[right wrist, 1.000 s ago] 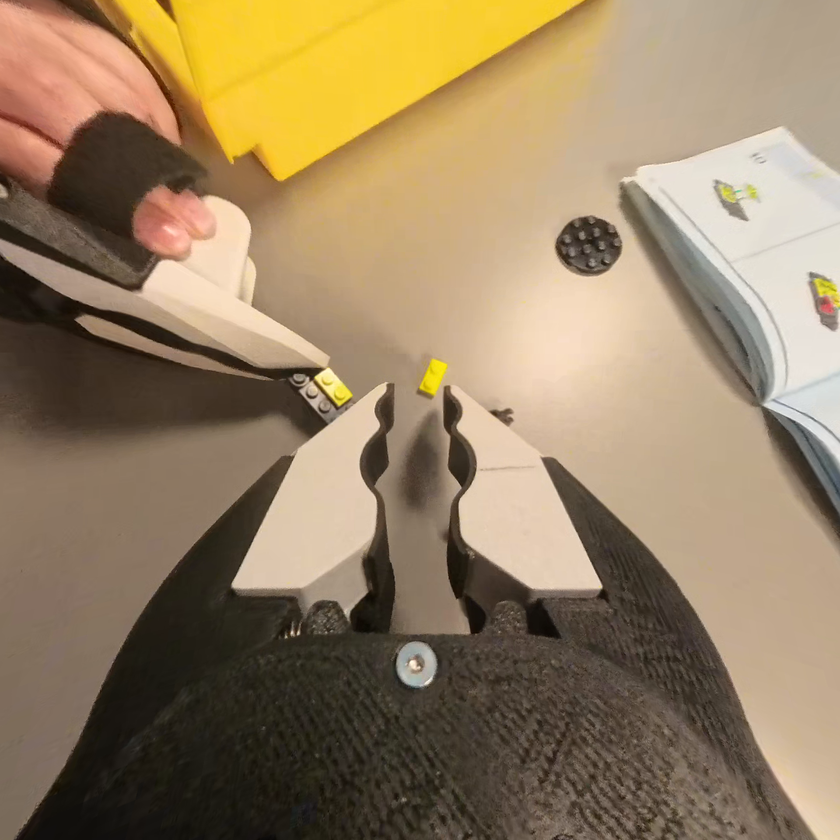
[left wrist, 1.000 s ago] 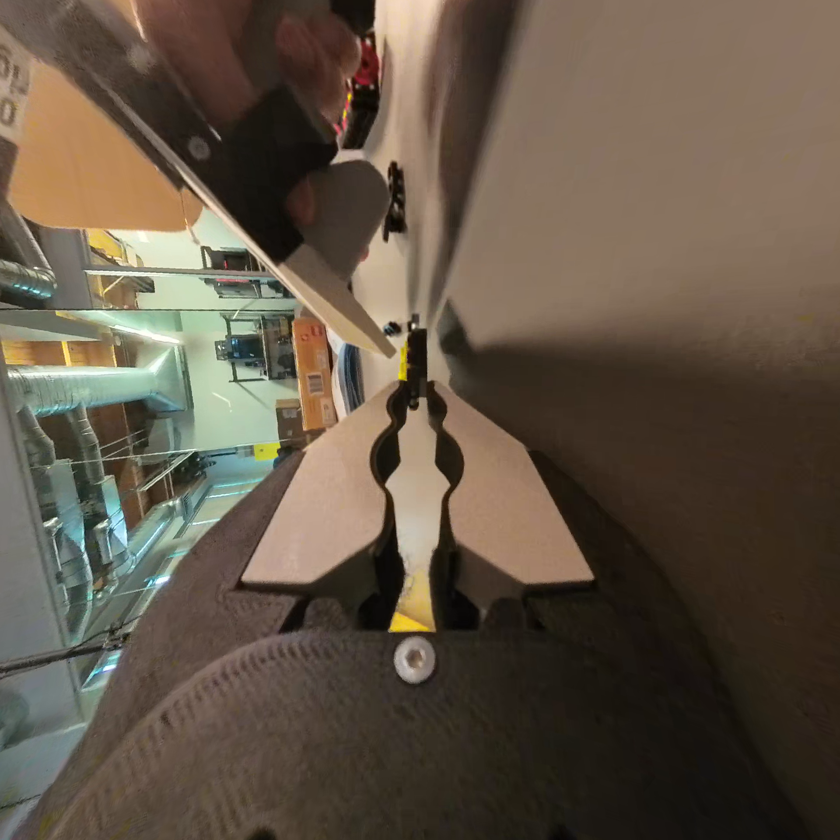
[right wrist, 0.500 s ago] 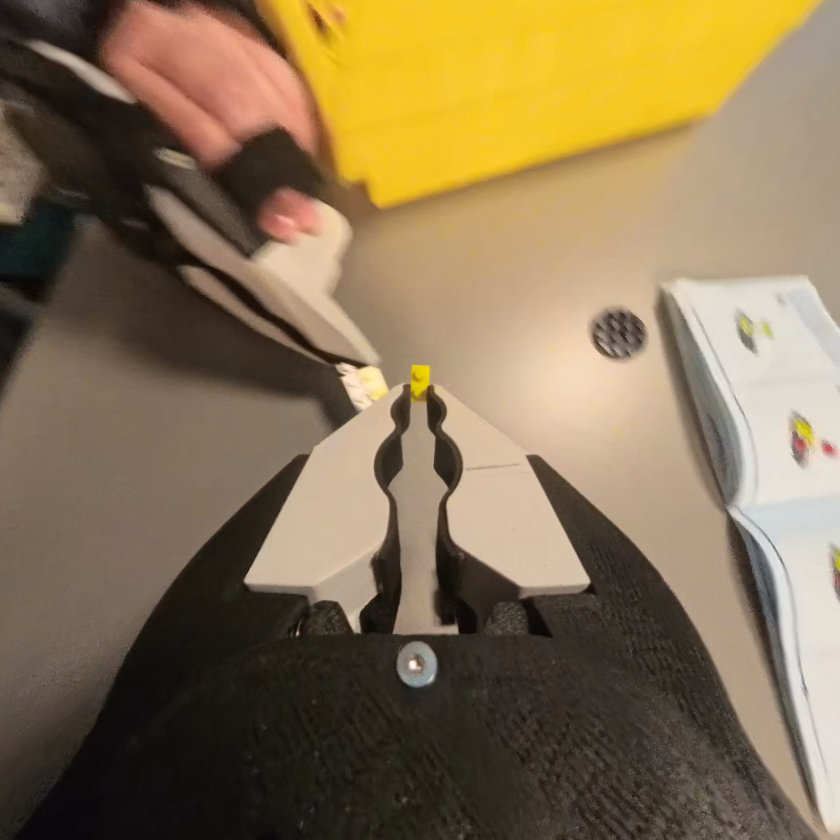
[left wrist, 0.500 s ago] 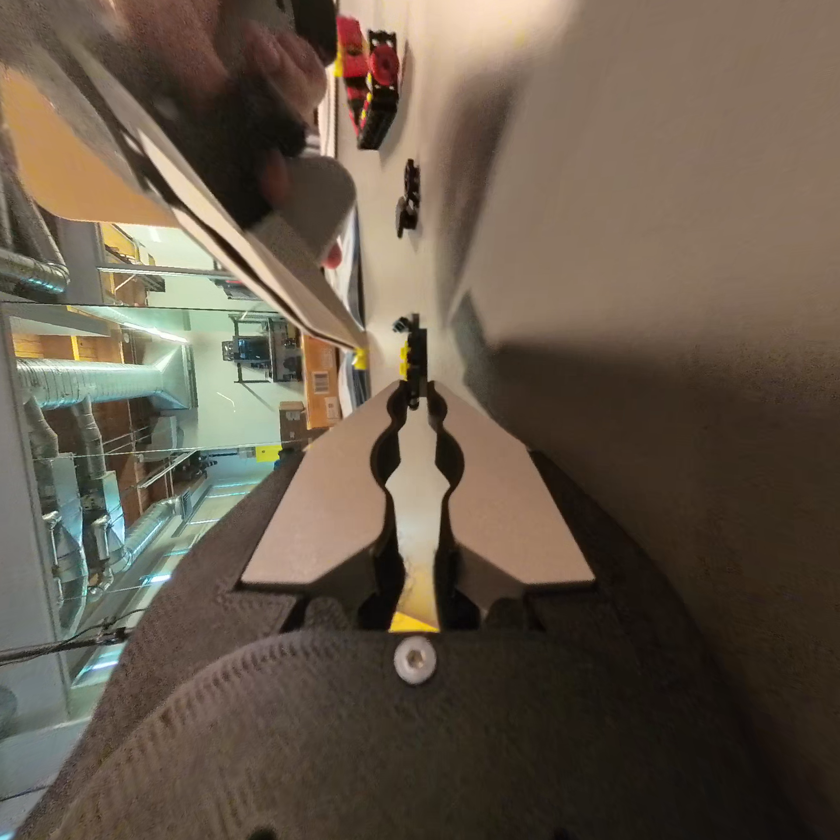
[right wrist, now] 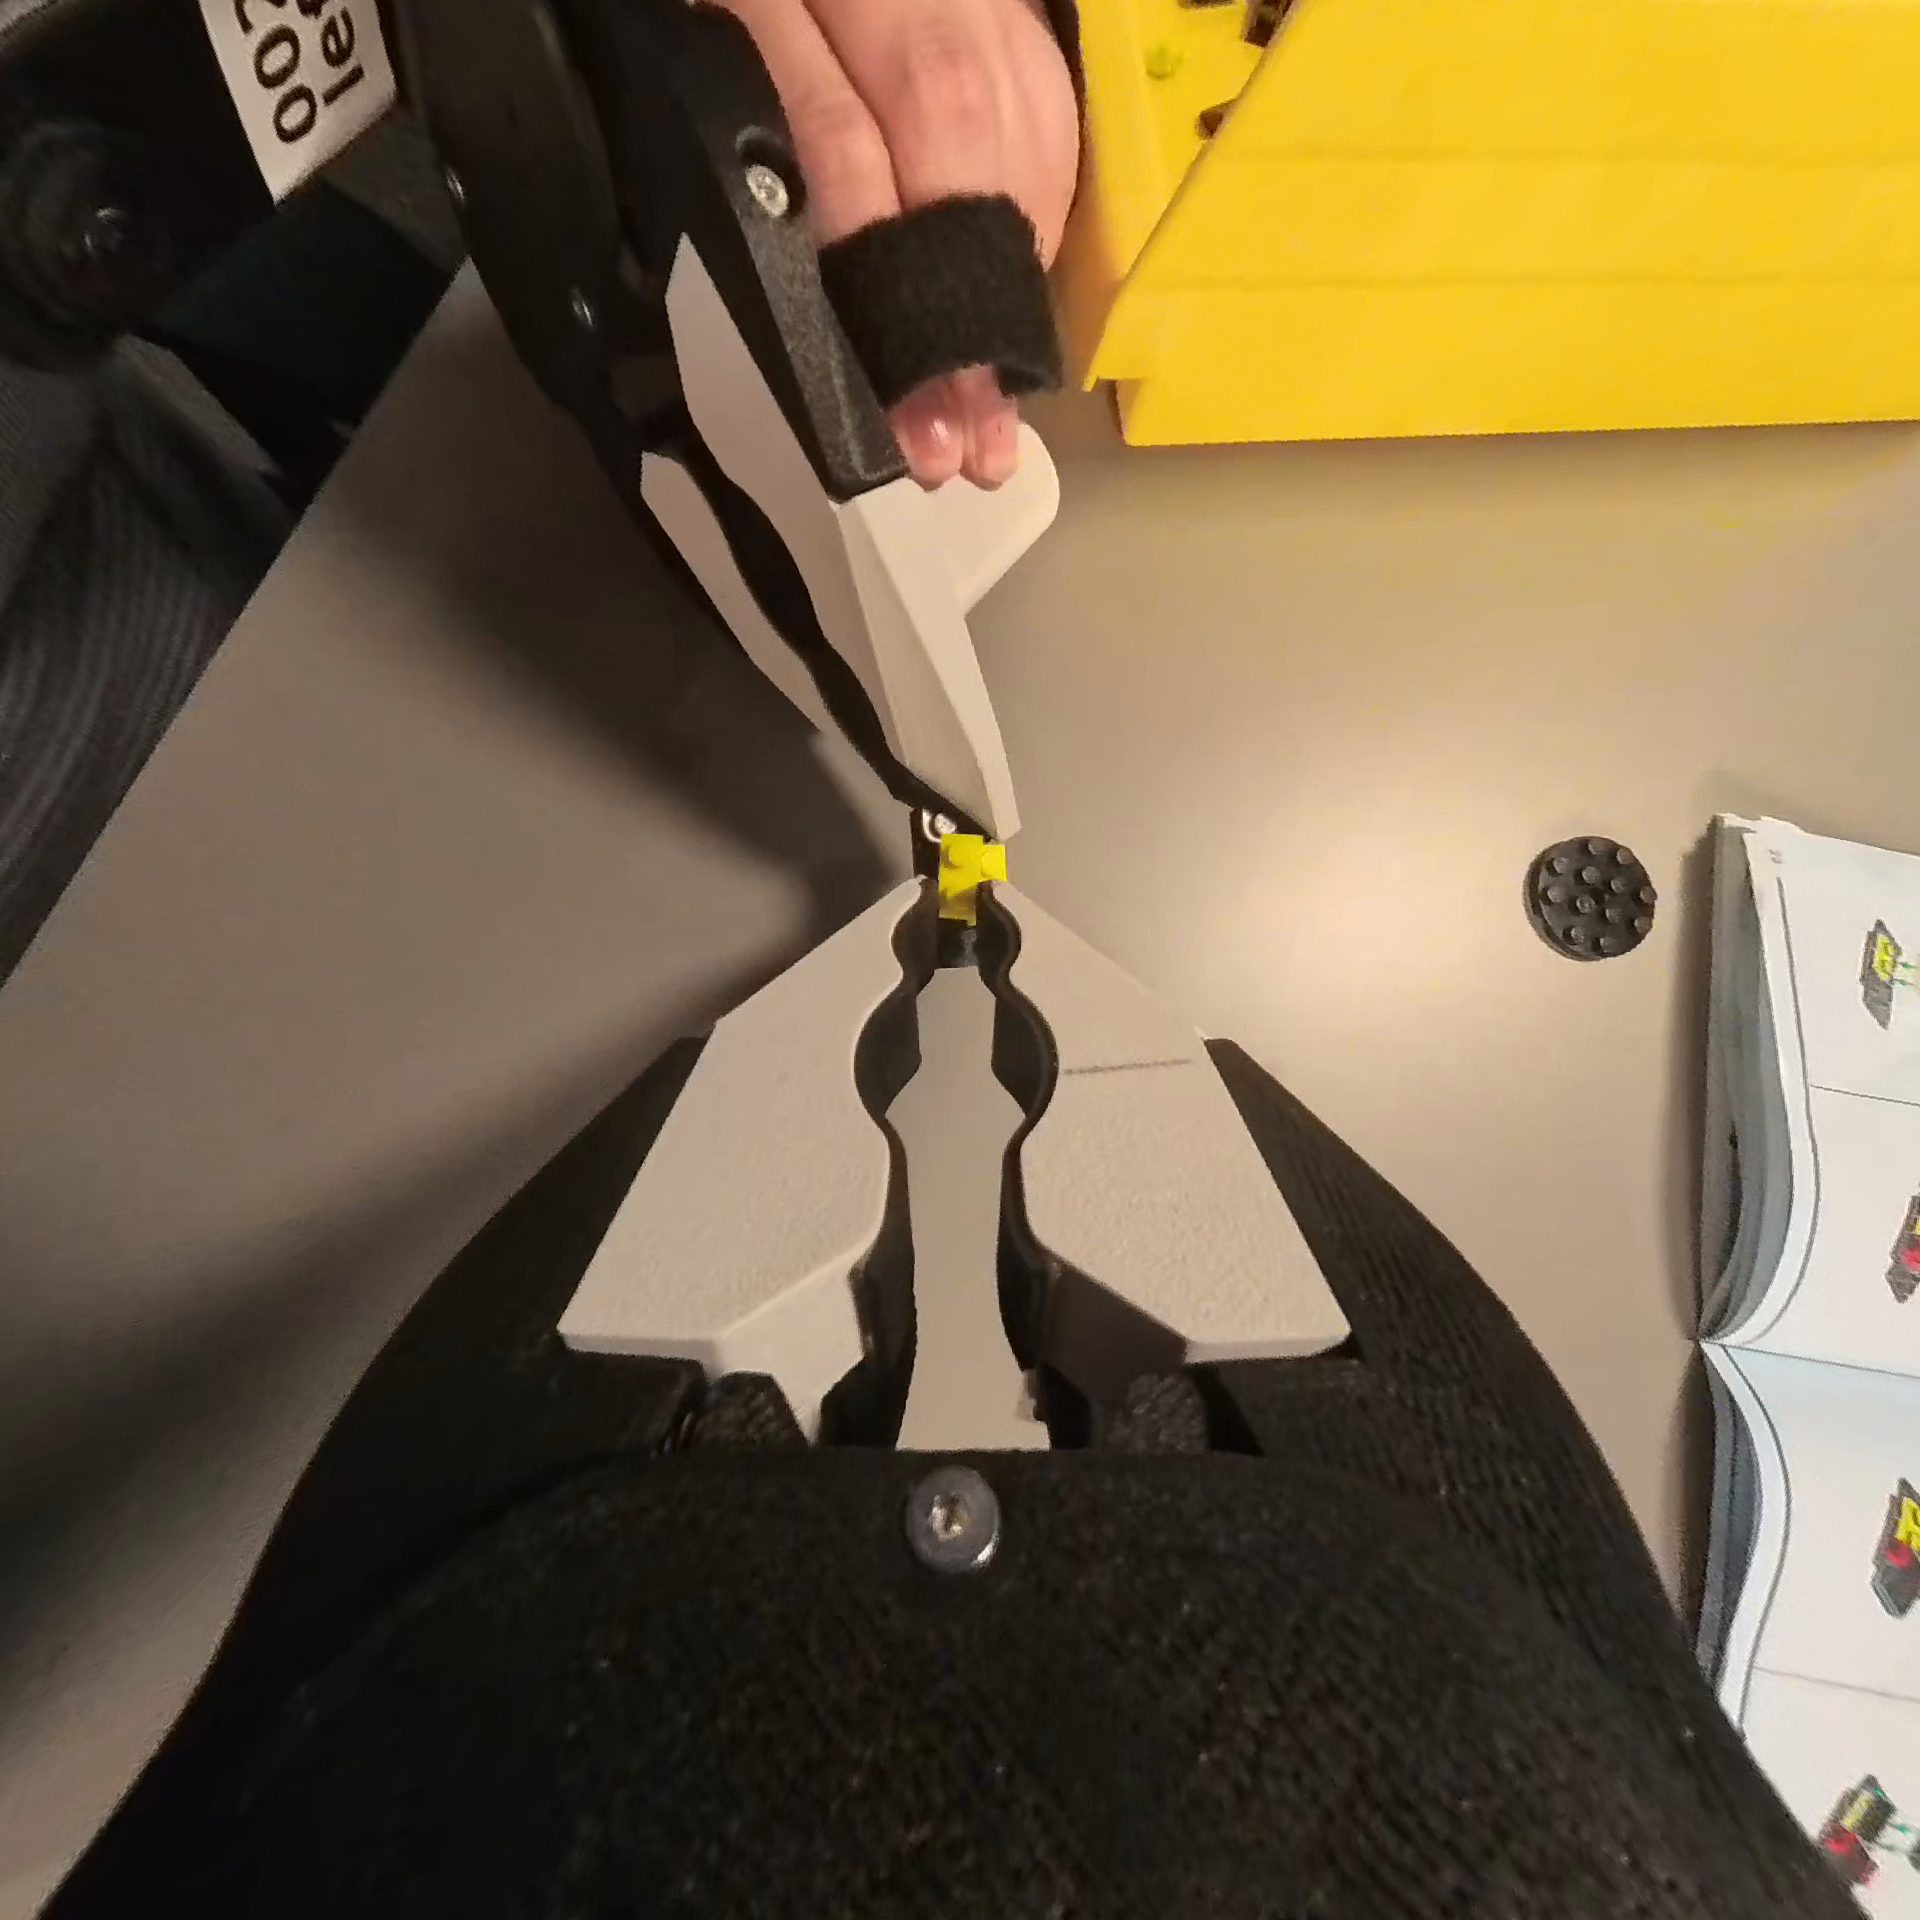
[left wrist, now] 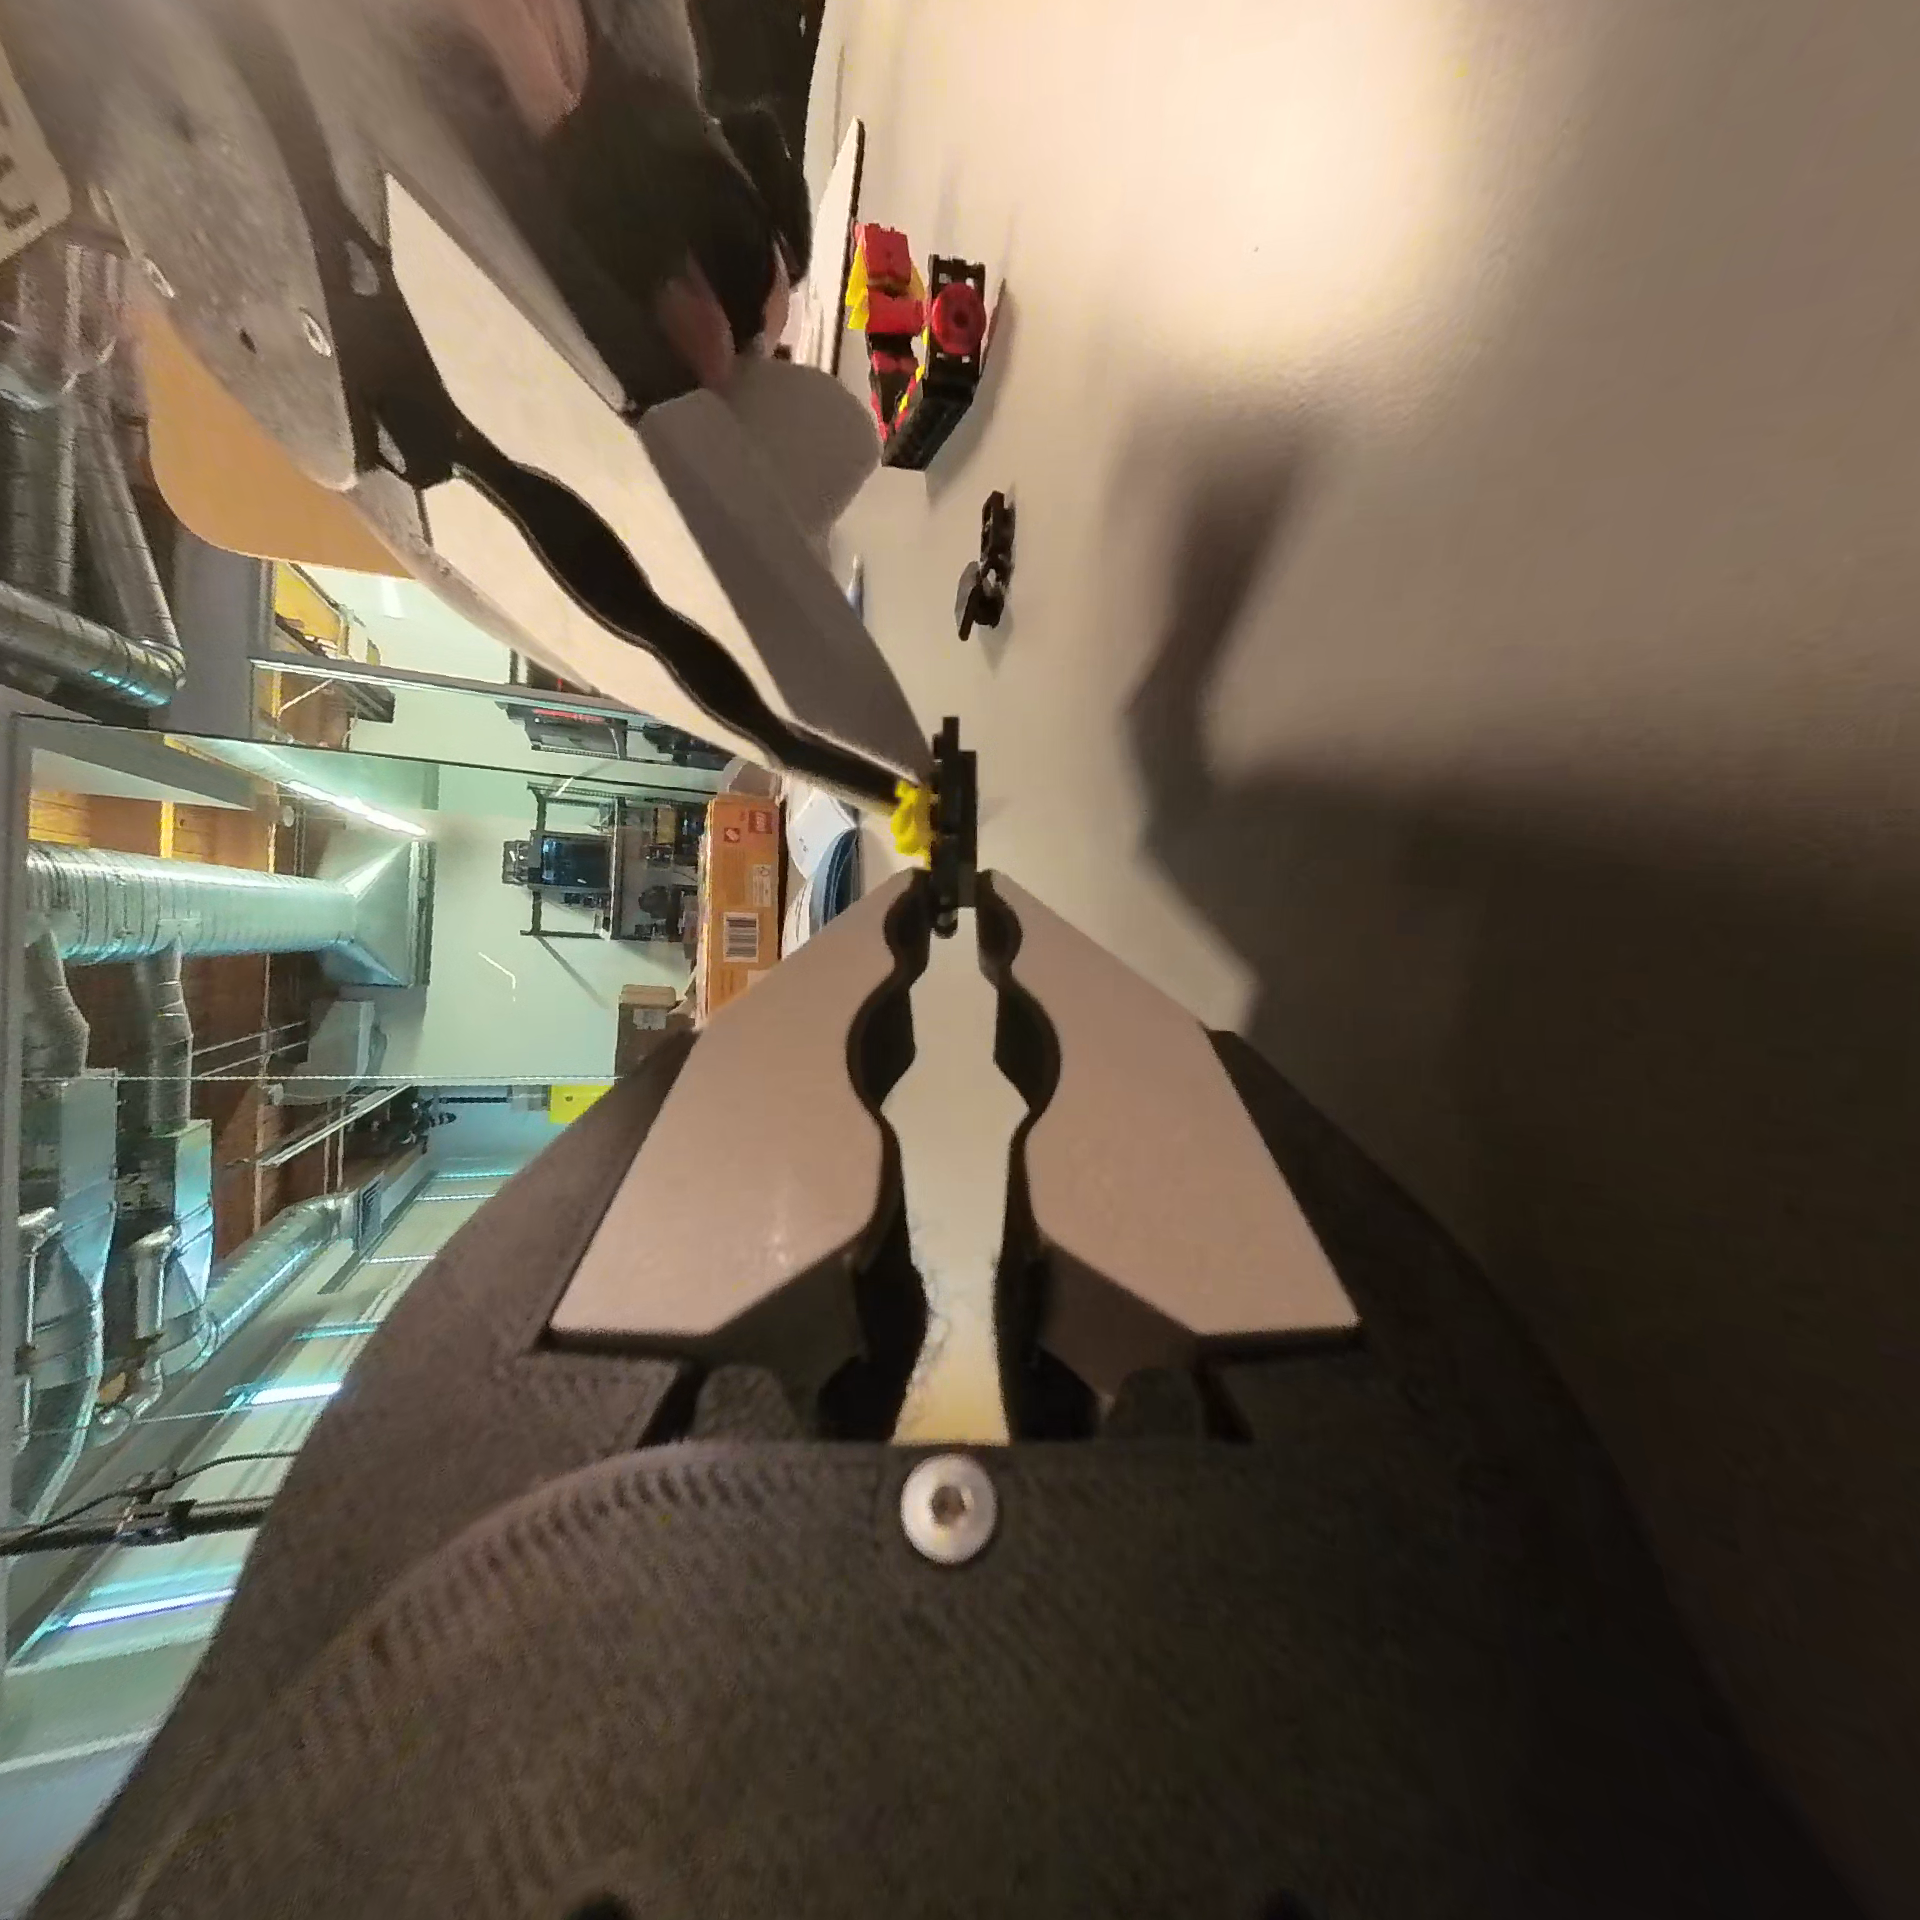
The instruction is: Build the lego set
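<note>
My left gripper (left wrist: 948, 885) is shut on the end of a small dark grey plate (left wrist: 956, 805), held edge-on above the table. A small yellow piece (left wrist: 912, 823) sits against the plate's studded side. My right gripper (right wrist: 961, 891) is shut on a small yellow plate (right wrist: 956, 904) and holds it against the dark plate (right wrist: 925, 831), right beside the yellow piece on it (right wrist: 977, 860). The two grippers meet tip to tip; the right one shows in the left wrist view (left wrist: 902, 771), the left one in the right wrist view (right wrist: 951, 816).
A yellow box (right wrist: 1507, 208) stands at the back. A round black studded plate (right wrist: 1590, 899) and an open instruction booklet (right wrist: 1829, 1143) lie to the right. A red and black partial build (left wrist: 925, 343) and small black pieces (left wrist: 987, 566) lie farther off. The table edge (right wrist: 260, 582) runs along the left. The tips of both grippers are at nearly the same place.
My right gripper shut on the yellow plate that lay on the table, lifted it and brought it to the dark plate. My left gripper rose from the table with the dark plate.
</note>
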Demonstrator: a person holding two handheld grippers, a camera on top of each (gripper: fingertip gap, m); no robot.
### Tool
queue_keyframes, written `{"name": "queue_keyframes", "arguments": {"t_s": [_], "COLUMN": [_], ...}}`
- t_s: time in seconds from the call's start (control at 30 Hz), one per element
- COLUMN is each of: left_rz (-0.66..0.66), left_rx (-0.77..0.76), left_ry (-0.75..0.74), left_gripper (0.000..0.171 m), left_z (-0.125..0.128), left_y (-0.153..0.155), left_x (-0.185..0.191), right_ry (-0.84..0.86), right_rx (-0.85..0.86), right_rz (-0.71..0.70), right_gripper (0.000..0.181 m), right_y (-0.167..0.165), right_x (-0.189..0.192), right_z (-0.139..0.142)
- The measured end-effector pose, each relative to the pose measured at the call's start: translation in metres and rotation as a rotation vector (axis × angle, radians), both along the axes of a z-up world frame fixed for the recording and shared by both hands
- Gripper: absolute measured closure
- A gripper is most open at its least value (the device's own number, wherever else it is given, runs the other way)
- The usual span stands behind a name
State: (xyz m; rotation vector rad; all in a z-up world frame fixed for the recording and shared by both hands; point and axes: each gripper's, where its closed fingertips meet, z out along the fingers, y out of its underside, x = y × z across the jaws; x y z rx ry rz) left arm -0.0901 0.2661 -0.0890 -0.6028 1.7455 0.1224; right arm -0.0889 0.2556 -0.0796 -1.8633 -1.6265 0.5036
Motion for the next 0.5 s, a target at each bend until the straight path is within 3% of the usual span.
{"name": "queue_keyframes", "arguments": {"t_s": [0.5], "left_rz": [-0.002], "left_rx": [-0.050], "left_ry": [-0.022], "left_gripper": [0.164], "left_z": [0.0033], "left_y": [0.0000], "left_x": [-0.0010], "right_ry": [-0.018], "right_rx": [0.035], "right_rz": [0.007], "right_gripper": [0.170], "right_y": [-0.0058], "right_x": [0.0047], "right_z": [0.0015]}}
